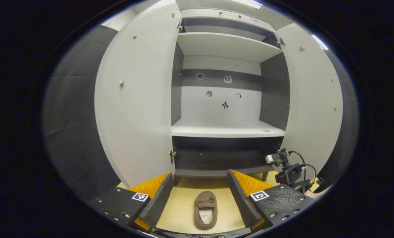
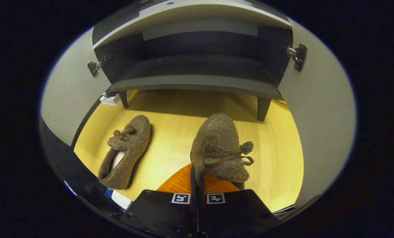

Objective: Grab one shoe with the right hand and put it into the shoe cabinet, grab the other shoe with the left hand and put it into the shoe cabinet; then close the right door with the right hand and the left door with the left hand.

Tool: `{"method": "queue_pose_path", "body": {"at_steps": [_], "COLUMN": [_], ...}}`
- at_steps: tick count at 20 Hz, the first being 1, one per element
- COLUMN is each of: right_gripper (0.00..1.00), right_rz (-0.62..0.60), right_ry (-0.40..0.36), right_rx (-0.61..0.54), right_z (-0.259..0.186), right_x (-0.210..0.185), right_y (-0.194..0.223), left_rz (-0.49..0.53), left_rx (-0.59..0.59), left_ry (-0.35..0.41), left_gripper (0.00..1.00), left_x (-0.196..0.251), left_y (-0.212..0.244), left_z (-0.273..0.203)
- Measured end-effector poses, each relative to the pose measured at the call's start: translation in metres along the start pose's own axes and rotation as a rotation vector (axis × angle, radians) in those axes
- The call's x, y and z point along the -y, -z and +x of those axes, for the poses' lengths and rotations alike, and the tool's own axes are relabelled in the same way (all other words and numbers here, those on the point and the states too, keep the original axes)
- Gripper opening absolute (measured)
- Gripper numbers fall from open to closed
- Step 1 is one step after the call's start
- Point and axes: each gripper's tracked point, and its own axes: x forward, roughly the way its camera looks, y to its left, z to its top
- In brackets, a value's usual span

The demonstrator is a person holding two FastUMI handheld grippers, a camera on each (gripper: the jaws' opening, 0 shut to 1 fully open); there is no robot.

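Left gripper view: left gripper (image 1: 198, 195) hangs released, fingers spread wide, above the floor before the shoe cabinet (image 1: 228, 132), both doors open. One brown slipper (image 1: 205, 210) lies between the fingers but below them, untouched, long axis pointing toward the cabinet.

Right gripper view: right gripper (image 2: 197, 185) is clenched on the rear edge of the second slipper (image 2: 221, 148), toe aimed at the bottom shelf (image 2: 197, 82) ahead. The other slipper (image 2: 125, 152) lies on the floor to its left, apart.
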Motion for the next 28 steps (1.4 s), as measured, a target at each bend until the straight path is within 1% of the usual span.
{"method": "queue_pose_path", "body": {"at_steps": [1,3,4,5,7,8,9,10,12,14,16,20,27,28], "right_gripper": [0.04,0.04,0.0,0.04,0.04,0.0,0.0,0.04,0.04,0.04,0.04,0.04,0.04,0.0], "right_rz": [-0.007,-0.036,-0.058,-0.077,-0.088,-0.085,-0.083,-0.085,-0.1,-0.141,-0.154,-0.122,-0.018,0.003], "right_ry": [-0.011,-0.055,-0.071,-0.087,-0.131,-0.159,-0.186,-0.207,-0.244,-0.261,-0.276,-0.33,-0.302,-0.291], "right_rx": [0.01,0.024,0.025,0.028,0.04,0.046,0.053,0.062,0.086,0.117,0.164,0.306,0.459,0.483], "right_z": [-0.009,-0.031,-0.042,-0.053,-0.082,-0.098,-0.112,-0.125,-0.149,-0.169,-0.186,-0.208,-0.204,-0.204], "right_x": [-0.002,-0.008,-0.008,-0.009,-0.018,-0.024,-0.029,-0.034,-0.045,-0.052,-0.061,-0.076,-0.055,-0.05], "right_y": [-0.005,-0.015,-0.019,-0.024,-0.033,-0.037,-0.041,-0.045,-0.058,-0.073,-0.096,-0.162,-0.252,-0.265], "left_rz": [-0.001,-0.006,-0.011,-0.014,-0.012,-0.008,-0.004,-0.002,-0.008,-0.01,-0.001,0.016,0.014,0.01], "left_rx": [0.0,0.0,0.002,0.004,0.003,0.001,0.0,-0.001,-0.002,-0.004,0.004,0.015,0.038,0.036], "left_ry": [0.002,0.01,0.016,0.023,0.032,0.036,0.037,0.037,0.041,0.045,0.045,0.042,0.041,0.038], "left_gripper": [0.95,0.95,0.95,0.95,0.95,0.95,0.95,0.95,0.95,0.95,0.95,0.95,0.95,0.95], "left_x": [0.001,0.005,0.006,0.008,0.01,0.011,0.011,0.011,0.013,0.015,0.016,0.016,0.018,0.017], "left_y": [0.001,0.0,0.0,0.0,0.0,0.0,0.001,0.002,0.003,0.004,0.001,-0.001,-0.007,-0.007], "left_z": [0.001,0.004,0.005,0.005,0.006,0.007,0.007,0.008,0.007,0.006,0.004,0.002,-0.01,-0.011]}}
